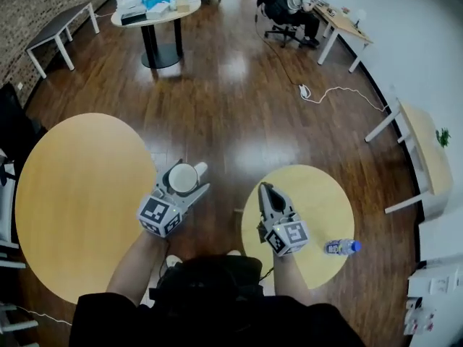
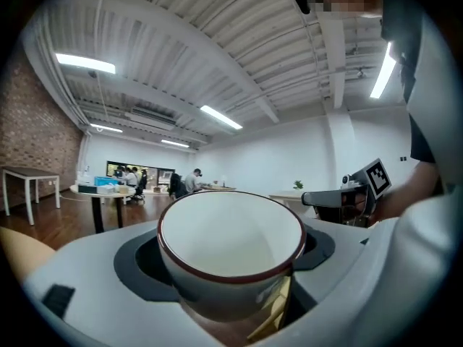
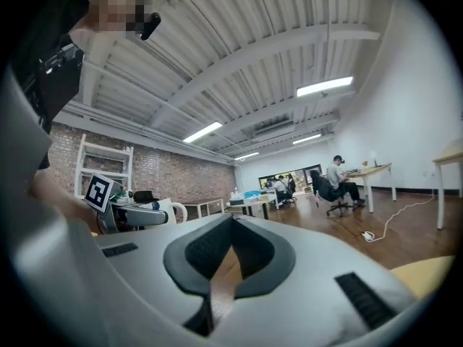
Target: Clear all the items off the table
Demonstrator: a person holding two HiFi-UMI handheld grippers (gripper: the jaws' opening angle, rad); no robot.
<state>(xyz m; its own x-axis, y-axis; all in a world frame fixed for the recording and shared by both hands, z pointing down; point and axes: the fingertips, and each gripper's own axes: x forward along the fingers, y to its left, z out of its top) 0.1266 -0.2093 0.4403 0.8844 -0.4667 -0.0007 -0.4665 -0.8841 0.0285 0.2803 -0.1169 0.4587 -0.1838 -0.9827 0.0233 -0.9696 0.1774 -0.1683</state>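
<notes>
A large round table [image 1: 72, 194] lies to the left of the left gripper [image 1: 187, 179], whose jaws stand wide and are clamped on a white cup [image 2: 230, 233] with a dark red rim. The cup sits upright between them, over the wooden floor [image 1: 231, 114]. To its right the right gripper [image 1: 265, 188] is fully closed with nothing in it, above a small round table [image 1: 318, 194]. A water bottle [image 1: 342, 247] lies on that table, just right of this gripper's marker cube [image 1: 289, 236].

Hidden: cup [image 2: 230, 237] base. Unreadable: bottle [image 1: 342, 247] lettering.
</notes>
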